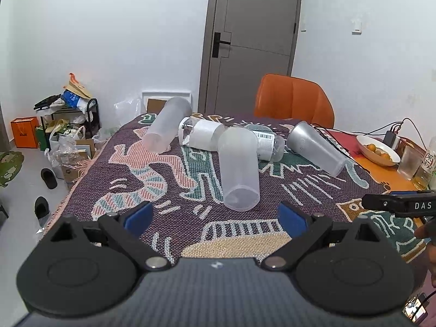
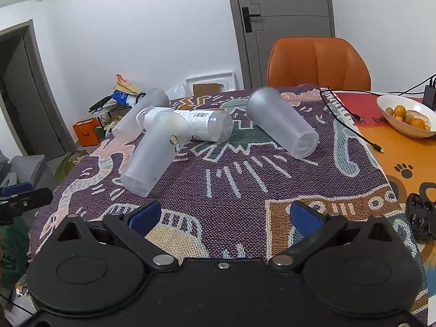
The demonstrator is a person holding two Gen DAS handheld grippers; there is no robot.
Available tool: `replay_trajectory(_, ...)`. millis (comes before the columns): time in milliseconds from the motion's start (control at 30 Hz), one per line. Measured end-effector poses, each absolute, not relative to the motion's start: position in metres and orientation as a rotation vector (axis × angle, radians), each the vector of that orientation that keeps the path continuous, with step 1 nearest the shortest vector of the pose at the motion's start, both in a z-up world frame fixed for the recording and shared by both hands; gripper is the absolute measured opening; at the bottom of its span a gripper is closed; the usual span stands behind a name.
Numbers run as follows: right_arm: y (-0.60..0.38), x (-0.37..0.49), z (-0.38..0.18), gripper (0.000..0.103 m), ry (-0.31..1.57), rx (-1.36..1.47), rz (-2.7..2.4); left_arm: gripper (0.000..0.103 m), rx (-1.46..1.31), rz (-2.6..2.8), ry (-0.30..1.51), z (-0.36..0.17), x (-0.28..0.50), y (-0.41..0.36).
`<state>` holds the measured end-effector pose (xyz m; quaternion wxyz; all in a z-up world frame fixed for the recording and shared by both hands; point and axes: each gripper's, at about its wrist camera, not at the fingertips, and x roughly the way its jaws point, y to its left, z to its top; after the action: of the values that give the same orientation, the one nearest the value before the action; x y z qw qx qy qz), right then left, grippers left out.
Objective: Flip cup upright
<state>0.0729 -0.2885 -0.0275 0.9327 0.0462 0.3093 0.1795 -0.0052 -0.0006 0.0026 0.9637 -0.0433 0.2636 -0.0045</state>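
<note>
Three frosted plastic cups lie on their sides on the patterned cloth. The middle cup lies nearest, its base towards me. The left cup lies farther back. The right cup lies near the cables. My left gripper is open and empty, just short of the middle cup. My right gripper is open and empty, above the cloth in front of the right cup.
A clear labelled bottle lies behind the middle cup. An orange chair stands at the far edge. A bowl of oranges, cables and a glass sit at the right.
</note>
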Motion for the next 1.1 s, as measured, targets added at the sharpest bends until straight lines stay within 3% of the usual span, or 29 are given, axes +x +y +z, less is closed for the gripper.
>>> replay_trajectory(1100, -0.313, 0.120, -0.036, 0.103, 0.593, 0.086, 0.349, 0.096, -0.086, -0.103, 0.562, -0.006, 0.070, -0.026)
